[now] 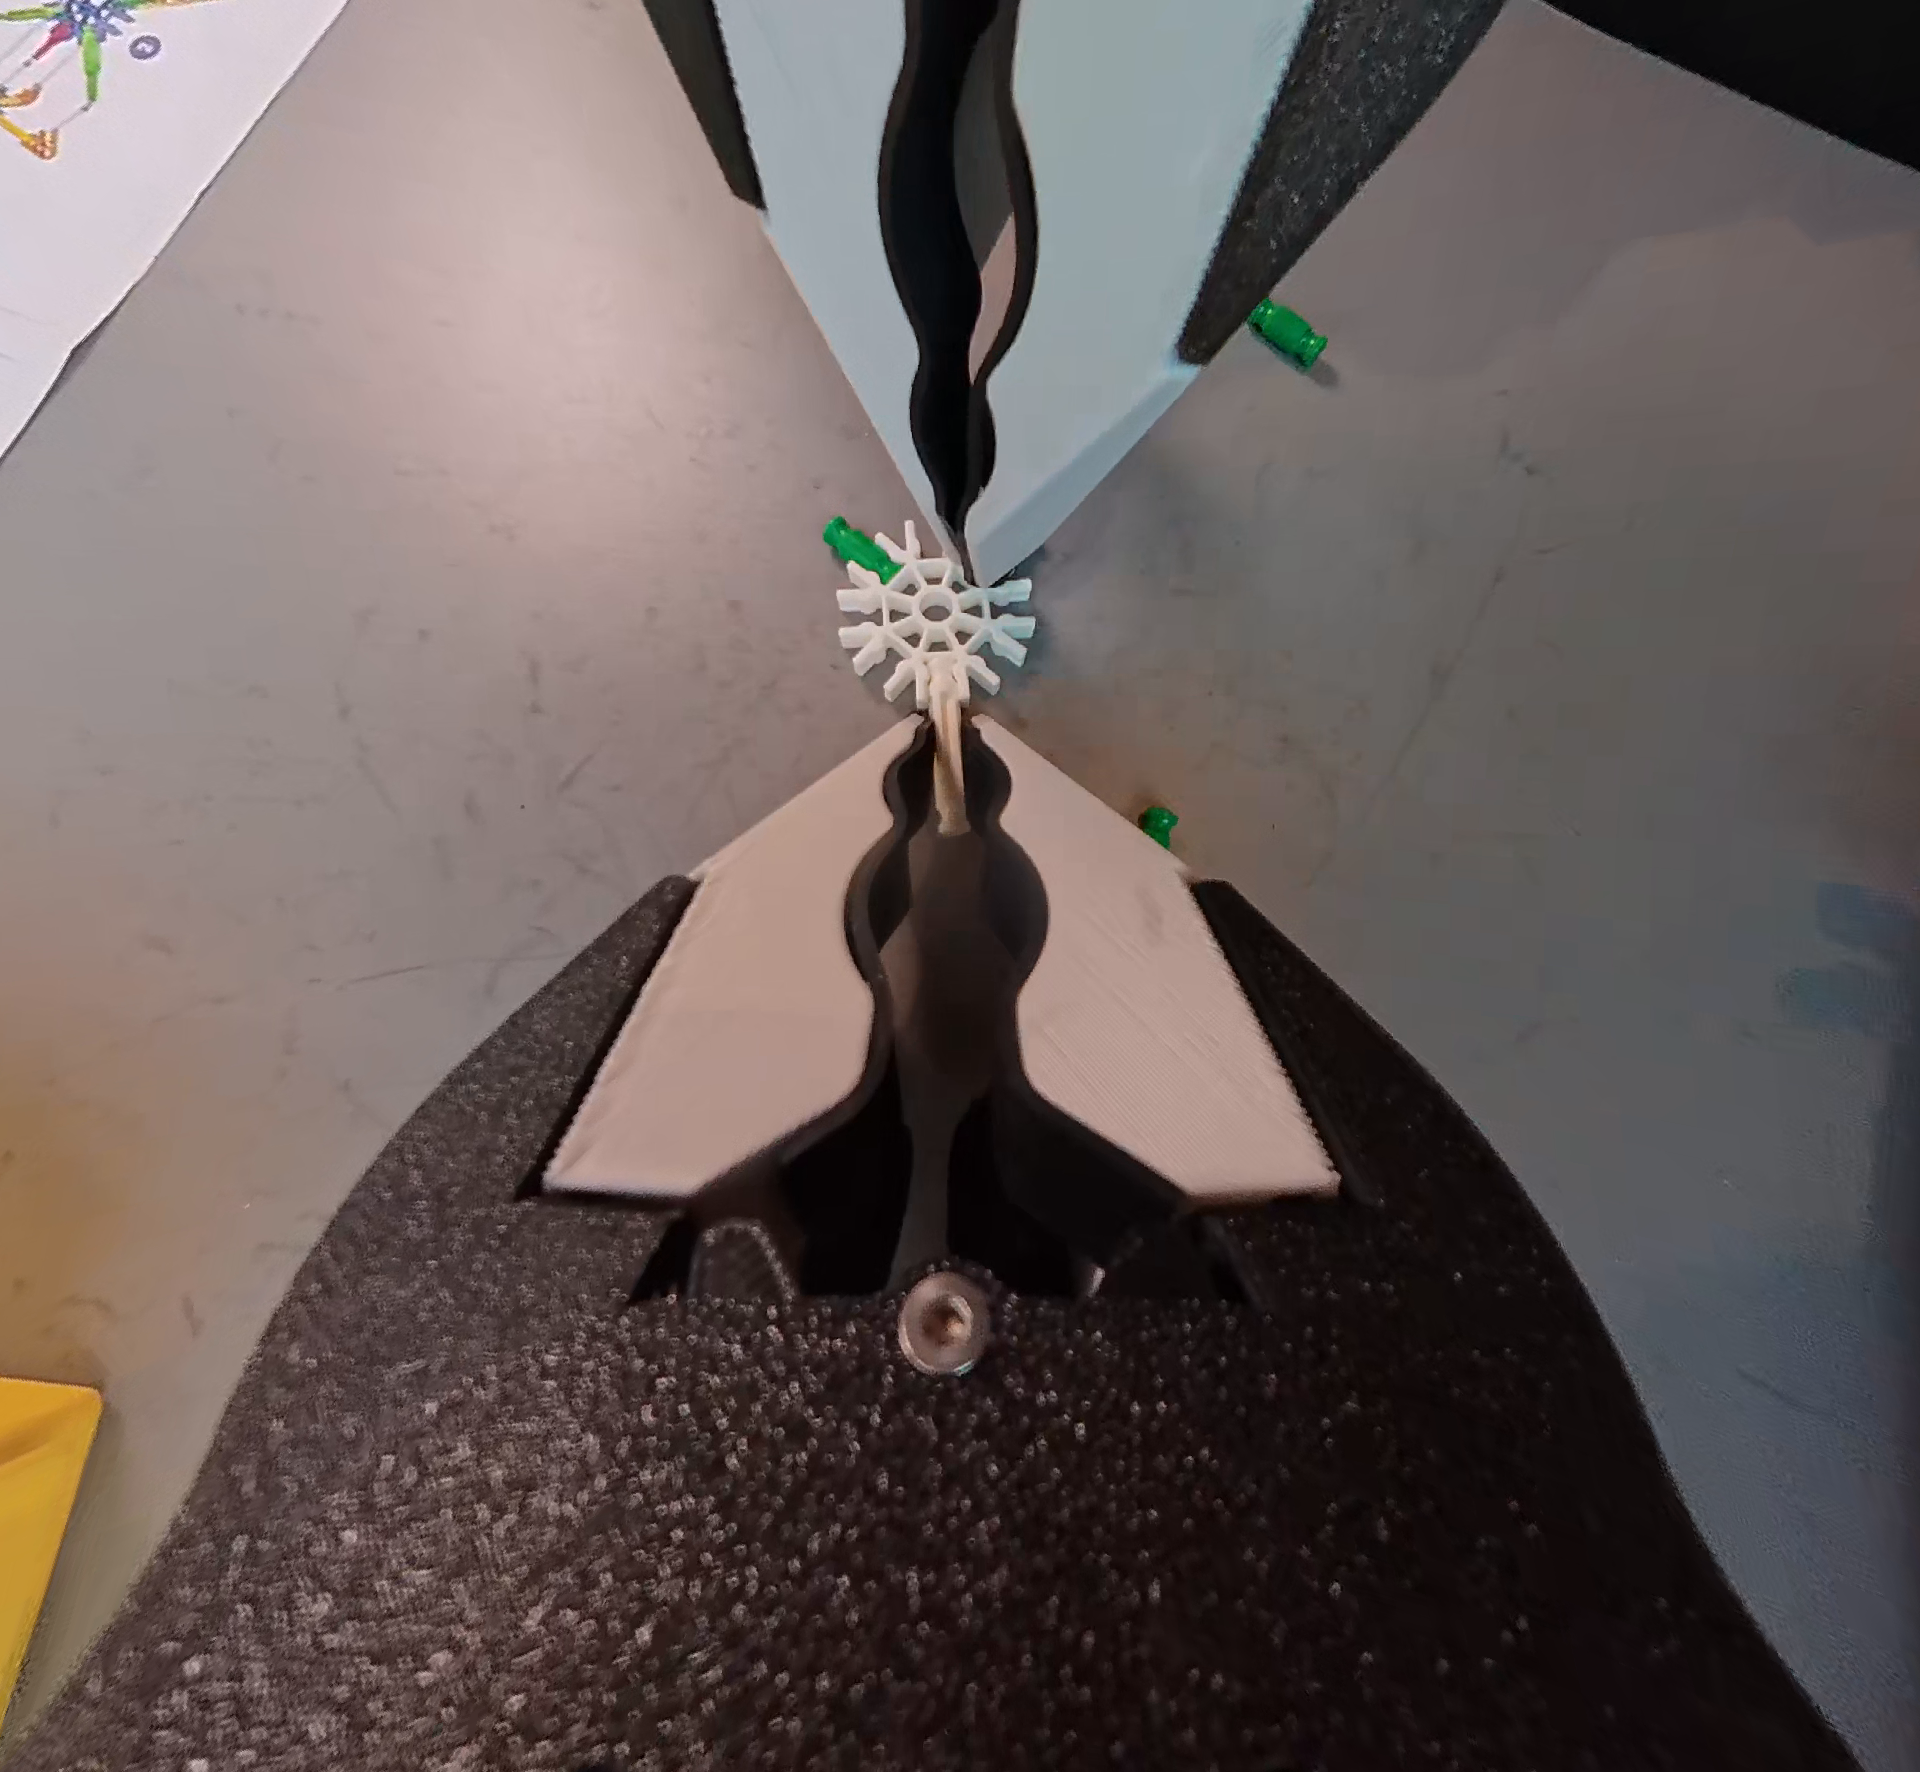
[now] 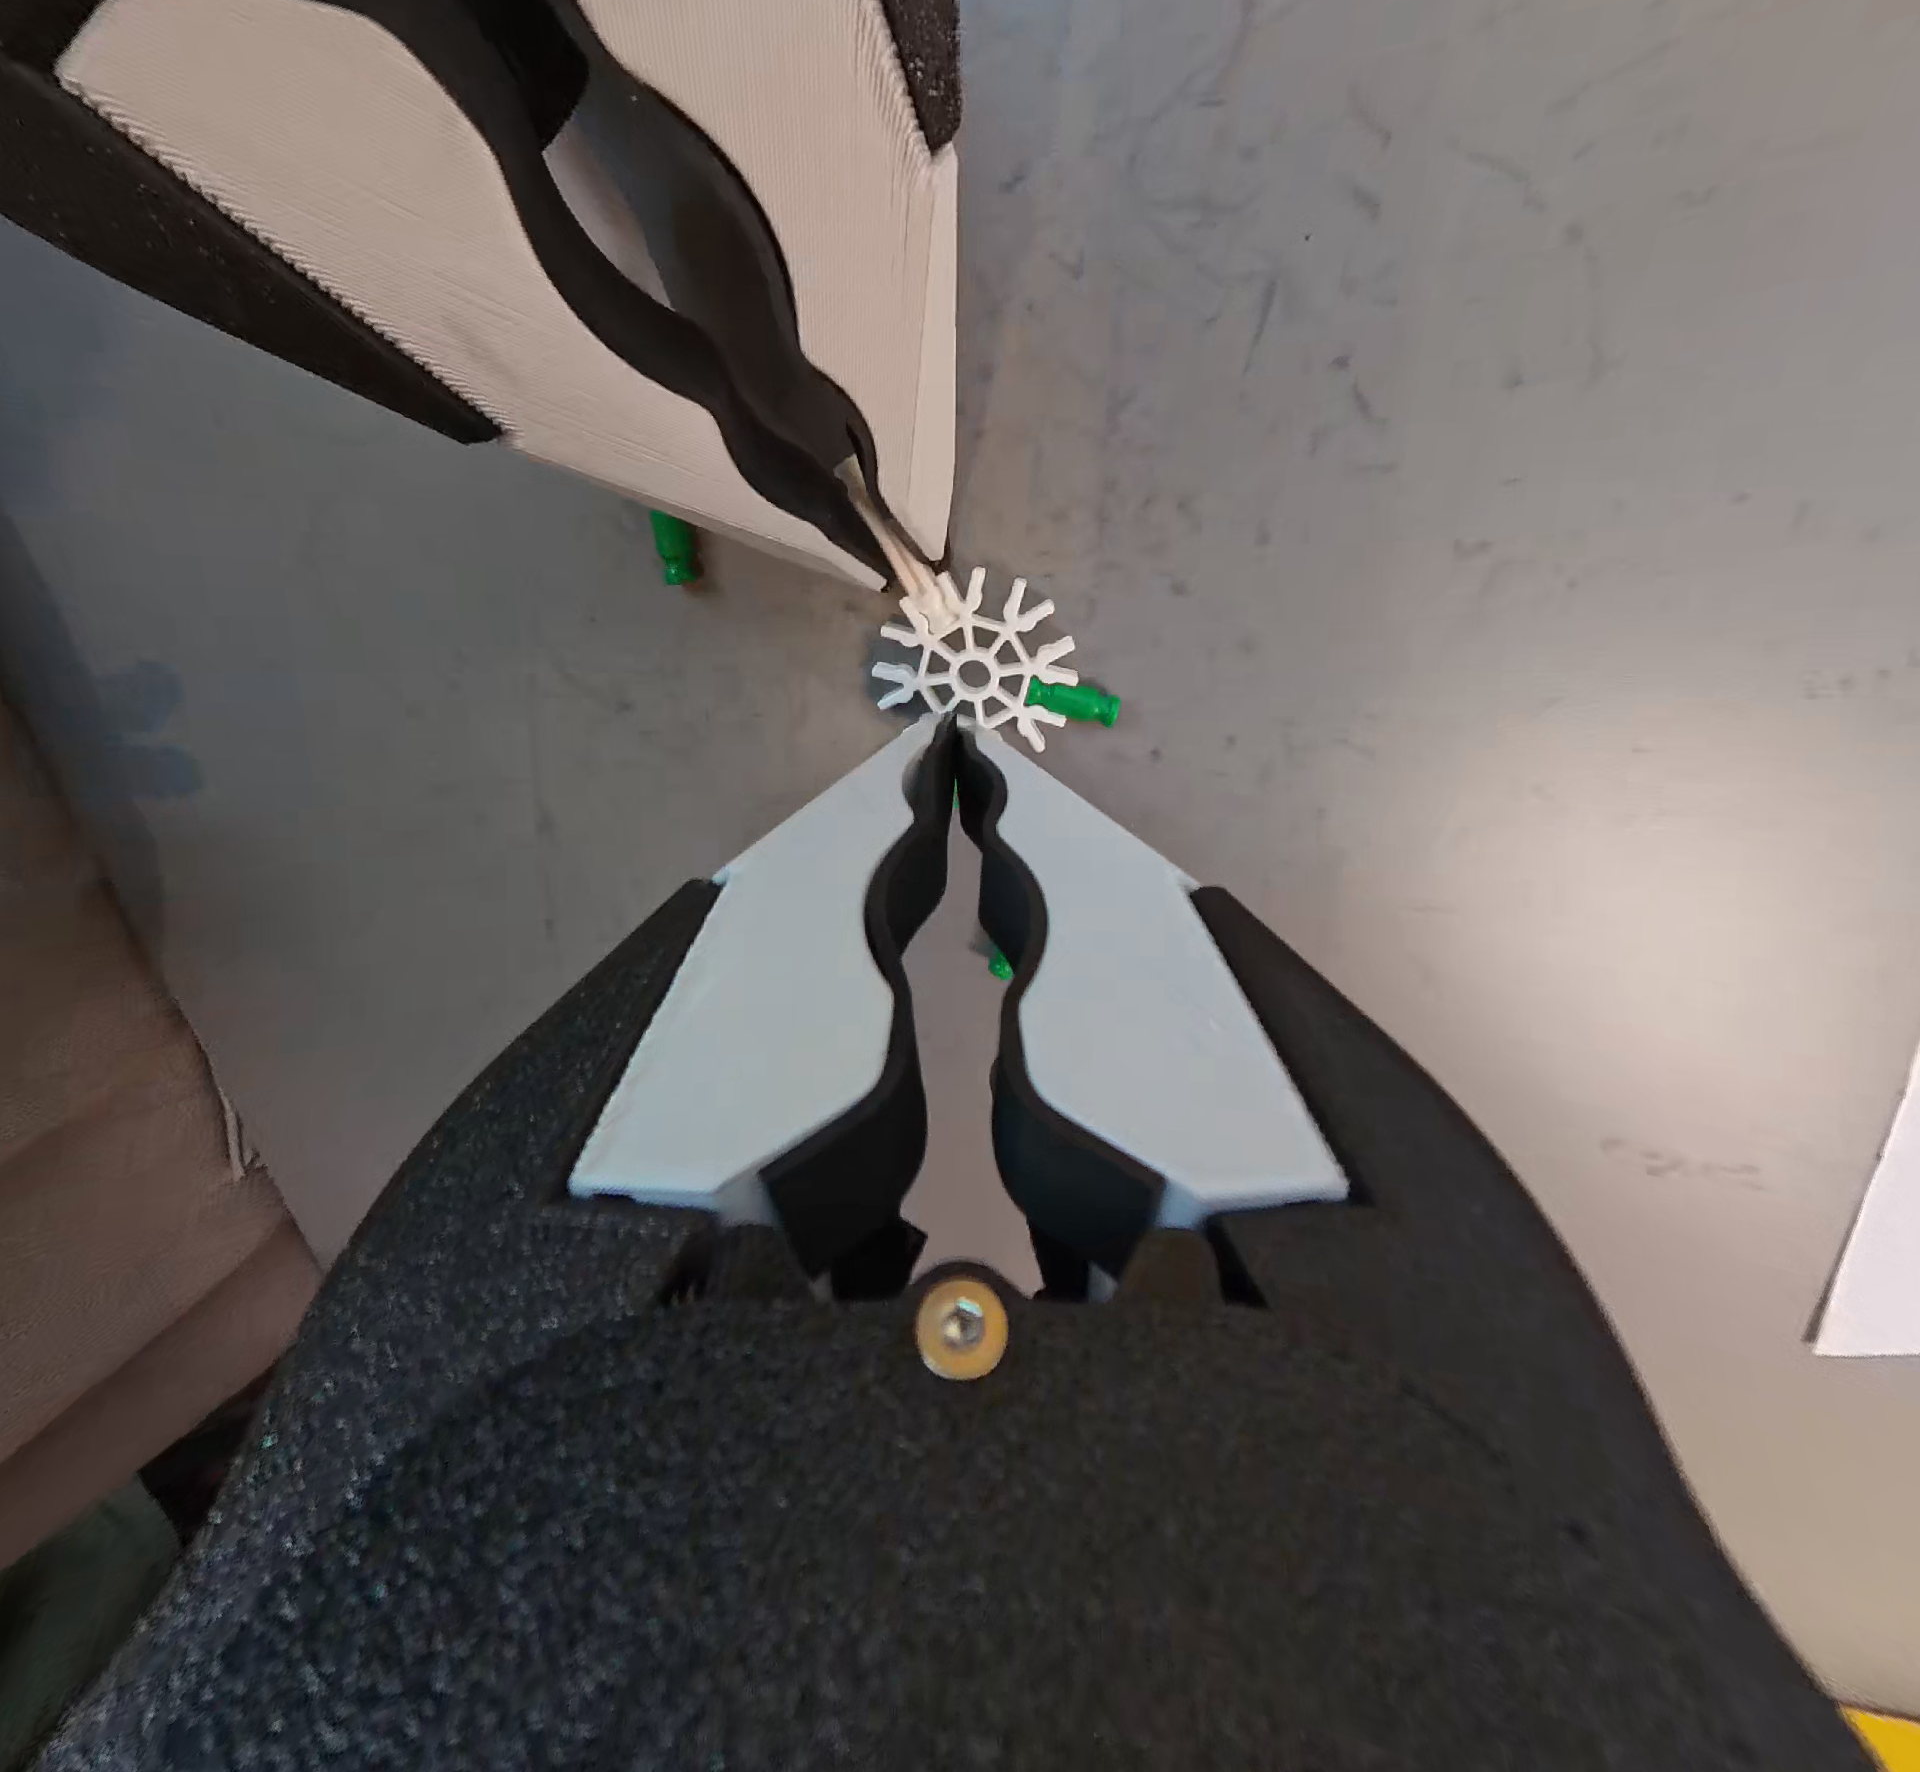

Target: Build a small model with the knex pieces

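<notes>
**Desk:** What do the two grippers hold over the grey table?

**Photographer:** The left gripper has its jaws clamped on a pale stick. The stick's far end sits in a slot of a white snowflake-shaped connector. The right gripper comes in from the opposite side, jaws together at the tips, and appears to pinch the connector's rim.

**Desk:** So where is the connector?

**Photographer:** Between the two sets of tips, just above the table. Whether it touches the surface cannot be told.

**Desk:** How do the grips look?

**Photographer:** Both are taken at the very tips. The stick lies along the left gripper's centre line and points at the connector's hub.

**Desk:** Anything around it?

**Photographer:** A short green peg pokes out beside the connector; whether it is plugged in or lies behind is unclear. Two more green pegs lie near. A printed sheet and a yellow object sit at the edges.
</notes>
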Available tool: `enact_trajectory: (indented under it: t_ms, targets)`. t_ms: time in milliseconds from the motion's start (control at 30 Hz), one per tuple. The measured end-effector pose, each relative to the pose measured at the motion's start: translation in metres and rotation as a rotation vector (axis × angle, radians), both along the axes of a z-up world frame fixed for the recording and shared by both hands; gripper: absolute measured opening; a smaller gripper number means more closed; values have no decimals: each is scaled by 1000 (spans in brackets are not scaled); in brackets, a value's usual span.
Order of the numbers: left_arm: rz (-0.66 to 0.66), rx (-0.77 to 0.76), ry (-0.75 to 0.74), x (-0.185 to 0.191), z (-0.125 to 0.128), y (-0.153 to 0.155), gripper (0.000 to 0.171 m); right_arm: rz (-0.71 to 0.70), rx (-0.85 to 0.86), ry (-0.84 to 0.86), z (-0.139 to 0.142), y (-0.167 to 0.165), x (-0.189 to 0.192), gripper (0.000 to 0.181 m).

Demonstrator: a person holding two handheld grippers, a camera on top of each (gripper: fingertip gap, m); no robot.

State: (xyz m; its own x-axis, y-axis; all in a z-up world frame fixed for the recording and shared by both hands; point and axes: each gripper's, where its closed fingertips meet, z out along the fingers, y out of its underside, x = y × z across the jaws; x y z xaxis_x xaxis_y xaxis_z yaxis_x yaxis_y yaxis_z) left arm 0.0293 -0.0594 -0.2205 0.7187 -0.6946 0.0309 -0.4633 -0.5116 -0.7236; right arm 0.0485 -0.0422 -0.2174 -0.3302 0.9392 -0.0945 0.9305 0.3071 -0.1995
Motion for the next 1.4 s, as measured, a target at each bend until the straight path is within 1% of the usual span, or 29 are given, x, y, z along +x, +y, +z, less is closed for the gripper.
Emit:
enact_trajectory:
  t_ms: [167, 200, 267, 333, 433, 533, 633, 800, 933, 1000, 1100, 1167, 1400]
  targets:
    - [2, -24, -51, 0, 0, 0, 5, -51, -51, 136, 2, 2, 1, 0]
    - [-4, -23, -55, 0, 0, 0, 5, -79, -70, 191, 6, 5, 0, 0]
    - [-28, -4, -46, 0, 0, 0, 5, -140, -152, 339, 28, 10, -2, 1]
    - [-57, 21, -30, 0, 0, 0, 6, -182, -141, 429, 41, 27, 9, 5]
    - [-105, 68, 12, -2, 1, -1, 6, -222, -131, 422, 31, 41, 38, 14]
    - [-120, 112, 57, -7, 1, 2, 16, -240, -153, 434, 16, 36, 47, 16]
    - [-98, 107, 53, -15, 2, 5, 20, -212, -104, 435, 6, 36, 47, 18]
    - [-61, 102, 41, -23, 2, 9, 19, -167, -82, 407, -1, 34, 38, 19]
    - [-57, 104, 37, -22, 2, 10, 14, -152, -52, 414, -2, 37, 35, 11]
    - [-55, 97, 27, -22, 1, 10, 12, -152, -44, 424, -2, 37, 35, 11]
    - [-59, 84, 10, -22, 1, 11, 11, -149, -29, 440, -2, 36, 35, 10]
    - [-70, 80, 5, -20, 1, 12, 8, -134, -28, 447, -2, 34, 36, 5]
    - [-142, 80, 2, -19, 1, 14, 7, -116, -20, 460, -2, 34, 35, 5]
